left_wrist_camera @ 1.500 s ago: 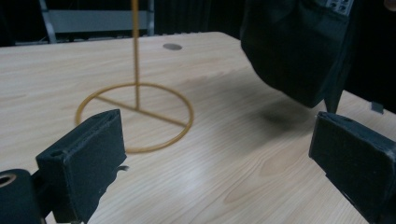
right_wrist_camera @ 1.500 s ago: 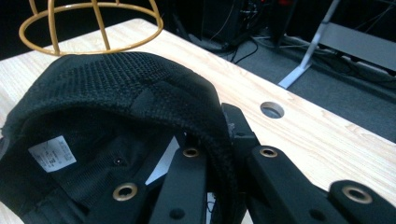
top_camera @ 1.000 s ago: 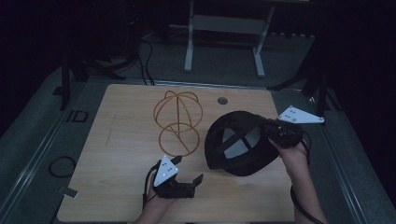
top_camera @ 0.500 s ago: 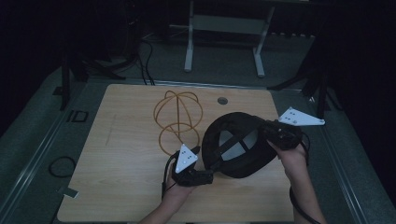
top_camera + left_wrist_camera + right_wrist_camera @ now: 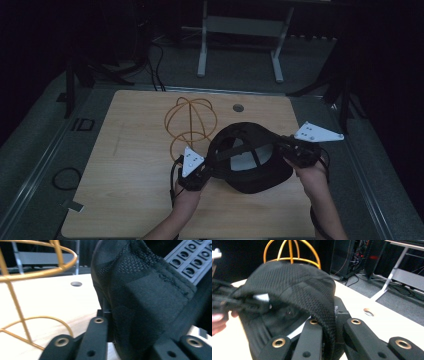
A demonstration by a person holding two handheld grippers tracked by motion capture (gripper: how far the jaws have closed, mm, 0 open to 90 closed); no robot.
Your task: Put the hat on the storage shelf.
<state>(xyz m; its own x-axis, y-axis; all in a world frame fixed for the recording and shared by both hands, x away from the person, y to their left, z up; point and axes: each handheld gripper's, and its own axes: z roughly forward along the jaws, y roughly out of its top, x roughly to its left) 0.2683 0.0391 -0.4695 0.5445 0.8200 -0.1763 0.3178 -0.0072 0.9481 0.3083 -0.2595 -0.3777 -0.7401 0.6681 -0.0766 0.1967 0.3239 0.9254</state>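
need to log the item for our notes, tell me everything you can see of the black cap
The black cap is a dark knit or mesh fabric, opening turned up, with inner straps and a pale patch inside. It is held between both claws near the table's front right: the left claw has its jaws around one edge, the right claw is shut on the opposite rim. The gold wire stand rises just behind it.

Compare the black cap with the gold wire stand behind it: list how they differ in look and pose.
The black cap is dark knitted fabric, solid to the eye; the gold wire stand is an open frame of thin hoops you can see through. The cap is held opening-up between the left gripper and right gripper; the stand rests upright and untouched on the table. Both are rounded, head-shaped forms.
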